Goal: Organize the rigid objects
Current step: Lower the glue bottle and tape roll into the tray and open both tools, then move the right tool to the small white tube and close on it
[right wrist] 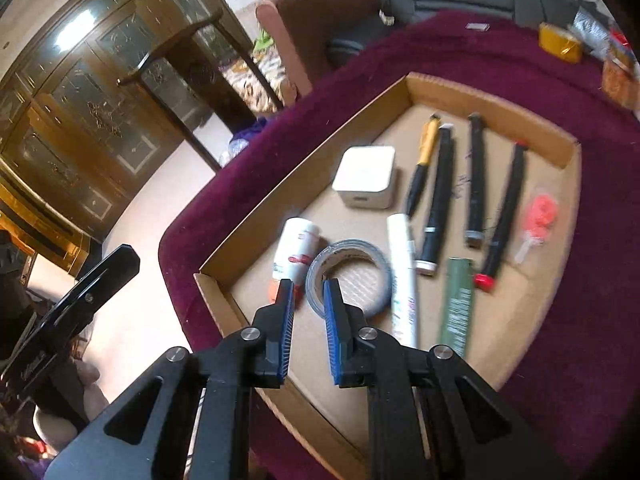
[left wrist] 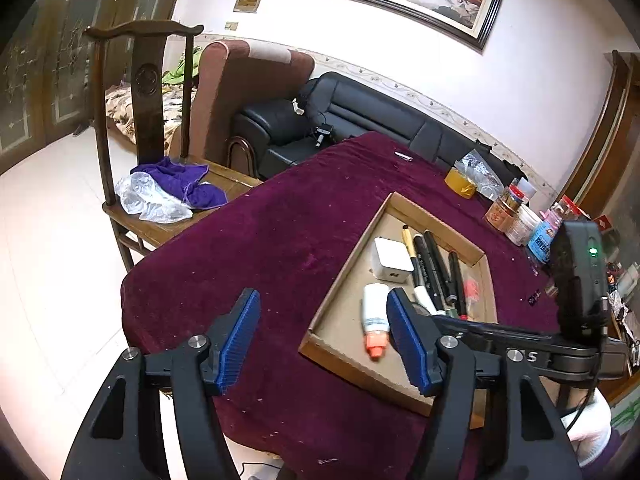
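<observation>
A shallow cardboard tray (right wrist: 352, 92) lies on the maroon tablecloth (left wrist: 280, 240). In it are a white charger cube (right wrist: 366, 178), a white tube with an orange cap (right wrist: 294, 250), a grey tape roll (right wrist: 348, 276), several pens (right wrist: 476, 180), a white marker (right wrist: 402, 276), a green stick (right wrist: 456, 306) and a small orange item (right wrist: 540, 212). My right gripper (right wrist: 308, 286) is part open over the near rim of the tape roll, one finger on each side of it. My left gripper (left wrist: 320, 308) is open and empty above the cloth, left of the tray (left wrist: 348, 276).
A yellow tape roll (left wrist: 460, 184), jars and bottles (left wrist: 516, 216) crowd the table's far right. A wooden chair (left wrist: 160, 184) with a purple cloth and a plastic bag stands left of the table. A black sofa (left wrist: 360, 116) is behind it.
</observation>
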Demonstrator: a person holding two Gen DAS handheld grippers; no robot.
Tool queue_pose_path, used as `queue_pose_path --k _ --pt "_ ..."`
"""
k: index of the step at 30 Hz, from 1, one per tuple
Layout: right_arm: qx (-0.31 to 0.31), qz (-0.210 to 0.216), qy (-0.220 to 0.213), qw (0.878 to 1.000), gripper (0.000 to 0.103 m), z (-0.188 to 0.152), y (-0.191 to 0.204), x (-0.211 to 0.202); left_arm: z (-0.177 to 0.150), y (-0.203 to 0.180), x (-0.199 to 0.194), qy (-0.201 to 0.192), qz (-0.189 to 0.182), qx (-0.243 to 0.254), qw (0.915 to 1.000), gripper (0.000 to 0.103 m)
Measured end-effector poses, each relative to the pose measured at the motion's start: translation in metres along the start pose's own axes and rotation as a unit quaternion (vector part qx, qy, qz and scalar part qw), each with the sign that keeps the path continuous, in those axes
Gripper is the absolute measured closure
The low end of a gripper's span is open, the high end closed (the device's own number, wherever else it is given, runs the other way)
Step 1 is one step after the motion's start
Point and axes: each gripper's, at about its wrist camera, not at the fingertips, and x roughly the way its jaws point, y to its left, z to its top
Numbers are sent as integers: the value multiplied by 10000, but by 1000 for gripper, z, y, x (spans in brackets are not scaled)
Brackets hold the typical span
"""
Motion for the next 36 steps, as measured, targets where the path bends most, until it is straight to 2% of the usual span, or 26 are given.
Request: queue_pose_path --k 5,11,13,16,18,20,24,27,31,36 --pt "188 -211 -489 9984 76 -24 -32 -46 -5 -25 -8 -30 -168 253 9995 39" --pt "901 -699 -1014 9883 75 -64 -108 -116 -16 -68 -8 124 -336 706 9969 39" --pt "1262 -906 -1186 9807 75 -76 -139 -141 -22 -85 -8 186 -408 909 9949 39" --pt "1972 -1243 -1473 9612 72 -104 -194 -179 -31 -111 -8 308 -547 1209 9907 39" --pt "2307 -1434 -1634 9484 61 -123 -215 -199 -37 -126 -7 411 -661 1337 9880 39" --pt "2622 -1499 -1806 9361 59 -141 -235 -217 -43 -142 -6 518 -765 1481 9846 39" --pt "2925 -1525 -1919 9243 59 -163 -255 -231 -57 -171 -5 673 -870 1794 9776 39" --pt "2963 -1447 -1852 9257 59 -173 -261 -230 -70 -192 -4 817 -953 2052 9706 39" --pt "2825 -1375 -1578 9362 59 -183 -247 -220 -87 -218 -5 943 -1024 2469 9590 39" --pt "2568 -1300 -1359 9480 59 -205 -215 -208 -99 -239 -2 804 -764 2832 9526 39"
